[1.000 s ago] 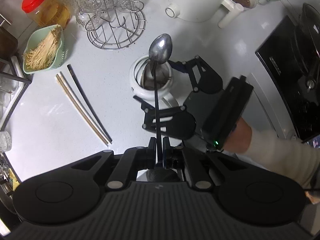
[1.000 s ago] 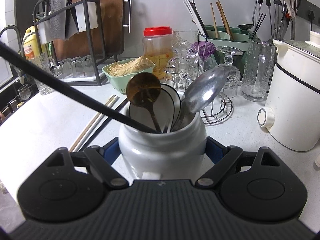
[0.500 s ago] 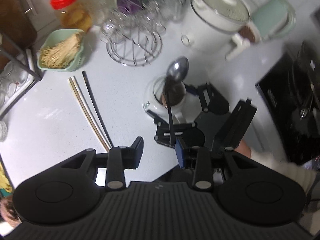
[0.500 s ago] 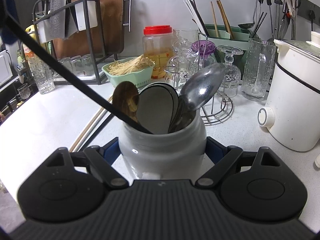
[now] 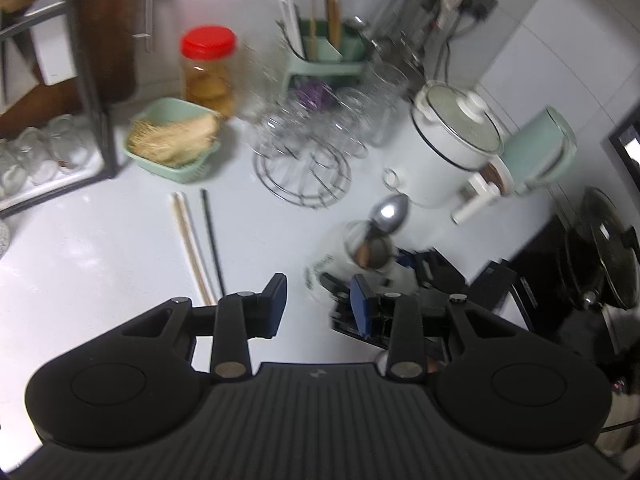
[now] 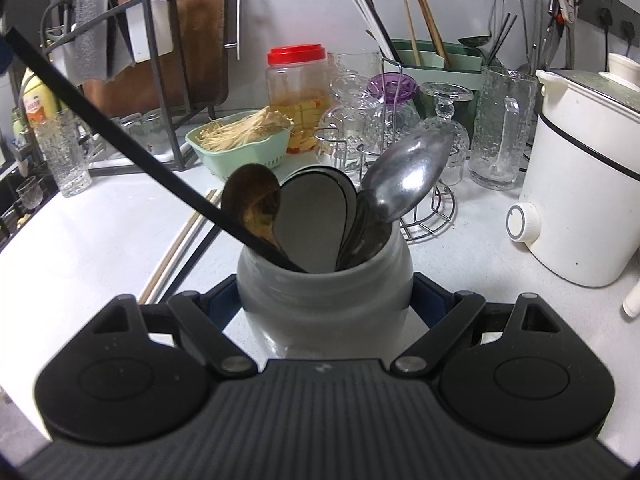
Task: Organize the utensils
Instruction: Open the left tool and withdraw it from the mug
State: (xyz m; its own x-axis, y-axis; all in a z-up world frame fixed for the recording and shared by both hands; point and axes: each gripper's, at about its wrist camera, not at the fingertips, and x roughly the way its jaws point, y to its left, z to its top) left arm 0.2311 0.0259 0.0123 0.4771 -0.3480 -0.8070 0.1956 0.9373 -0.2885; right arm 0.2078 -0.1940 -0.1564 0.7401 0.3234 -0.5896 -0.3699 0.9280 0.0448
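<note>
My right gripper [image 6: 325, 302] is shut on a white ceramic jar [image 6: 324, 292], one pad against each side. In the jar stand a silver spoon [image 6: 408, 176], a wooden spoon [image 6: 252, 204], a dark ladle [image 6: 312, 220] and a long black handle [image 6: 120, 140] that leans out to the upper left. My left gripper [image 5: 318, 306] hangs open and empty above the counter, just left of the jar [image 5: 340, 264], touching nothing. The silver spoon [image 5: 390, 214] sticks up from the jar. Two pale chopsticks [image 5: 192, 240] and a black one [image 5: 212, 240] lie loose on the counter to the left.
A green basket of enoki mushrooms [image 5: 172, 140], a red-lidded jar [image 5: 208, 68] and a wire rack of glasses [image 5: 308, 152] stand behind. A white electric pot [image 5: 452, 148] is at the right, a black stove [image 5: 600, 248] beyond it. A green caddy with chopsticks [image 6: 432, 60] stands by the wall.
My left gripper has let go of the black-handled spoon, which now rests in the jar. It opened, pulled back and swung away. The right gripper kept still on the jar.
</note>
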